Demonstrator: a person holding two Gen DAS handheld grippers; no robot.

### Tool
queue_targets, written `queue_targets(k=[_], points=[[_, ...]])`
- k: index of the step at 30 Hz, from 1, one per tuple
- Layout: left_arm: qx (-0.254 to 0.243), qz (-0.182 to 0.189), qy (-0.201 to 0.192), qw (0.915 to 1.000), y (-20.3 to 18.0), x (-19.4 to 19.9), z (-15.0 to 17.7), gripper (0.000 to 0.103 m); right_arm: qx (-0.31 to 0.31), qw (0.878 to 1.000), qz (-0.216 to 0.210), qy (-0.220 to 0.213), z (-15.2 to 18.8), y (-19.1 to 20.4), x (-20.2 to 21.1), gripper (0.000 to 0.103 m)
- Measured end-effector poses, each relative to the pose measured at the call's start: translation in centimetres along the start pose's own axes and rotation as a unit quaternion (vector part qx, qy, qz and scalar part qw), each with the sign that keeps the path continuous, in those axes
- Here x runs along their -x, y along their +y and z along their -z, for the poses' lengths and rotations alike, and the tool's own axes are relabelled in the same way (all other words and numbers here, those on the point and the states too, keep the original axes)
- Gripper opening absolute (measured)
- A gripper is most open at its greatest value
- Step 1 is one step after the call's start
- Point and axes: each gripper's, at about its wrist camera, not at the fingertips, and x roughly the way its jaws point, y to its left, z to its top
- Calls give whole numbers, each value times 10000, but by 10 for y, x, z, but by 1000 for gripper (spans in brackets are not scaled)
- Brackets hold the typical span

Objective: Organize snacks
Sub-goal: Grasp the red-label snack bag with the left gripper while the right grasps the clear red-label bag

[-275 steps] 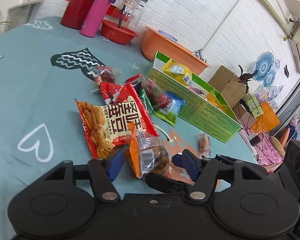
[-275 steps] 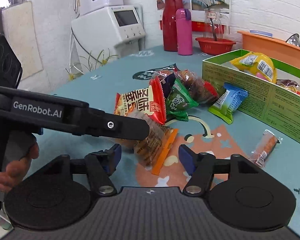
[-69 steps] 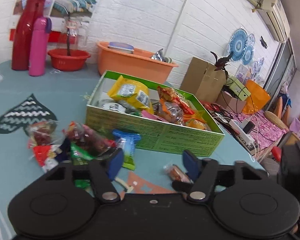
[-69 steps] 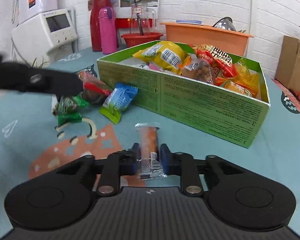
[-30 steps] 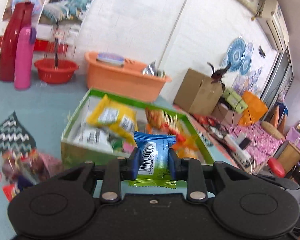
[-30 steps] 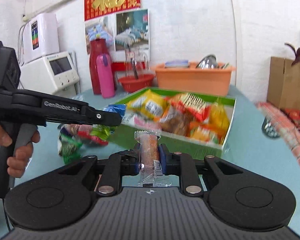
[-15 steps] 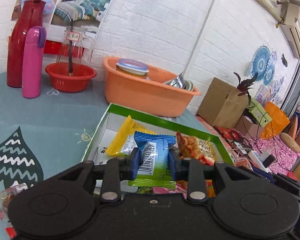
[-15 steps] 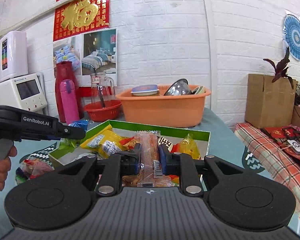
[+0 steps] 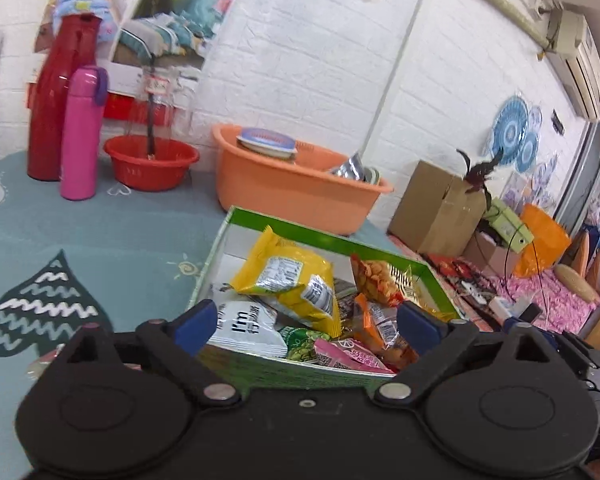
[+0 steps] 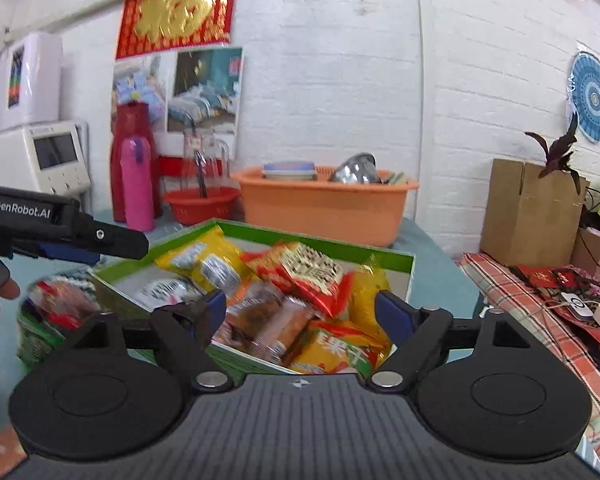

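Looking through my left wrist camera, my left gripper (image 9: 302, 322) is springing apart with nothing between its jaws, hovering at the near wall of the green box (image 9: 340, 239). Inside the box lie the snacks: a yellow bag (image 9: 290, 280), a white packet (image 9: 246, 326) and a pink one (image 9: 346, 358). They look light, crinkly and slippery; I'd pinch a flat sealed edge.

Through my right wrist camera, my right gripper (image 10: 300, 312) is likewise opening, empty, over the box's near corner. Only this view shows loose snacks (image 10: 54, 304) outside the box's left wall, and my left tool beside them.
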Motion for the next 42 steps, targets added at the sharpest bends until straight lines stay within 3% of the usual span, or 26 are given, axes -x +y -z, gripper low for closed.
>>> queue_targets(k=[5, 9, 16, 20, 22, 23, 24, 26, 30, 32, 33, 34, 36, 39, 42], points=[[163, -271, -249, 9992, 18, 43, 0, 103, -54, 9993, -326, -161, -14, 15, 30, 103], [327, -542, -128, 9979, 35, 50, 7, 103, -81, 9974, -686, -206, -14, 30, 47, 103], [399, -593, 209, 9972, 47, 18, 15, 103, 79, 9959, -895, 42, -2, 53, 53, 103], [220, -947, 415, 9944, 49, -7, 22, 103, 101, 9961, -863, 136, 2, 56, 55, 103], [151, -918, 651, 9935, 51, -12, 30, 45, 71, 9964, -830, 170, 4, 53, 56, 103], [130, -827, 817, 9931, 51, -14, 35, 37, 43, 9965, -809, 184, 5, 52, 56, 103], [120, -675, 771, 9947, 51, -10, 40, 52, 6, 9966, -802, 202, 6, 51, 54, 103], [101, -511, 834, 9952, 43, -1, 46, 52, -72, 9963, -812, 269, 8, 49, 51, 103], [109, 212, 1135, 9933, 23, 13, 63, 53, -158, 9952, -866, 437, 16, 50, 46, 103], [186, 518, 1284, 9902, 14, 19, 71, 58, -186, 9939, -948, 535, 22, 51, 45, 103], [257, 621, 1302, 9892, 10, 23, 74, 67, -214, 9932, -974, 595, 25, 50, 45, 103], [336, 738, 1257, 9887, 8, 29, 76, 85, -255, 9925, -995, 663, 29, 49, 45, 103], [526, 834, 1056, 9895, 5, 40, 76, 103, -380, 9904, -1046, 819, 36, 47, 45, 103], [748, 797, 814, 9907, 5, 51, 73, 103, -643, 9846, -1206, 1092, 46, 44, 43, 103], [913, 729, 869, 9894, 7, 51, 76, 103, -923, 9770, -1405, 1312, 53, 47, 41, 103]])
